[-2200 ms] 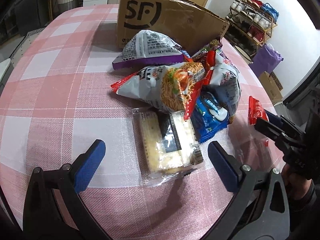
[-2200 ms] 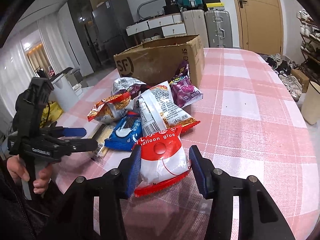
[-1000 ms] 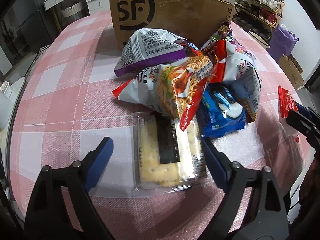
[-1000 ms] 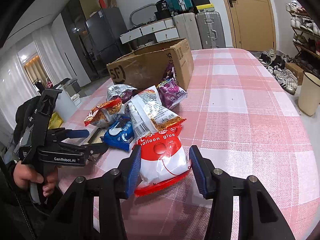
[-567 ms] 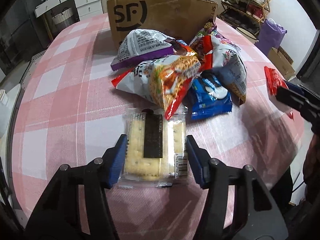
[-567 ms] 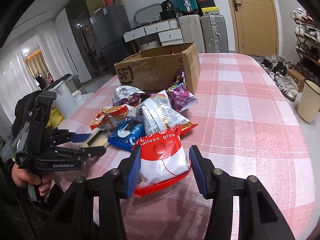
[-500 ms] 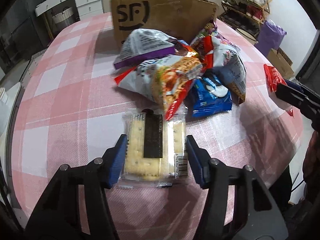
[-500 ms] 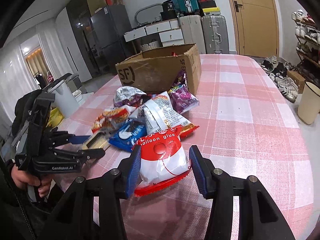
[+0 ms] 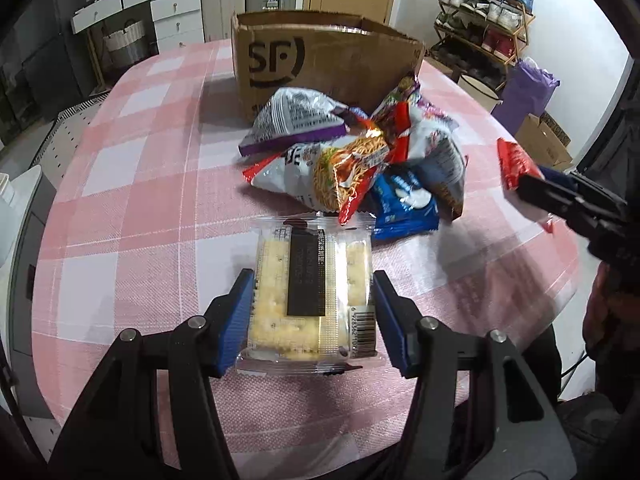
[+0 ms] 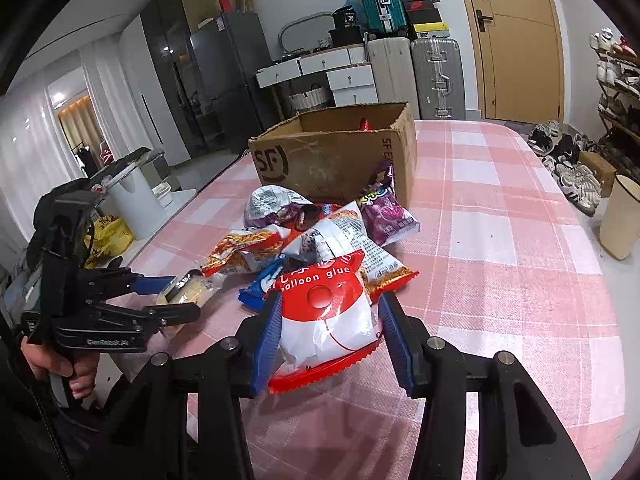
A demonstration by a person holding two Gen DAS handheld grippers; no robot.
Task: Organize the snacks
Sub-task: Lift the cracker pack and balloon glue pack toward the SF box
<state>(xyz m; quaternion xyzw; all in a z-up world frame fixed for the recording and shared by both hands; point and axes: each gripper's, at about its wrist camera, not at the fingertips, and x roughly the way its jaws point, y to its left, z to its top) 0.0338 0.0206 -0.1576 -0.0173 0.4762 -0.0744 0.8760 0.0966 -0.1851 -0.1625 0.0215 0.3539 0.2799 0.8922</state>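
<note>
My left gripper (image 9: pixel 312 316) is shut on a clear cracker pack (image 9: pixel 312 280) with a black label, held a little above the pink checked table (image 9: pixel 140 208). The same cracker pack (image 10: pixel 188 288) and left gripper (image 10: pixel 172 296) show at the left of the right wrist view. My right gripper (image 10: pixel 332 336) is shut on a red and white snack bag (image 10: pixel 324 312); that bag (image 9: pixel 516 164) appears at the right edge of the left wrist view. A pile of snack bags (image 9: pixel 360 160) lies in front of an open cardboard box (image 9: pixel 320 60).
The cardboard box (image 10: pixel 336 152) stands open at the far side of the pile (image 10: pixel 320 232). A person's hand (image 10: pixel 60 368) grips the left tool's handle. Suitcases, drawers and a shoe rack stand beyond the table. The table's near edge curves close below both grippers.
My left gripper closed on the cracker pack and lifted it off the table, away from the pile. The right gripper kept its hold on the red and white bag and rose slightly.
</note>
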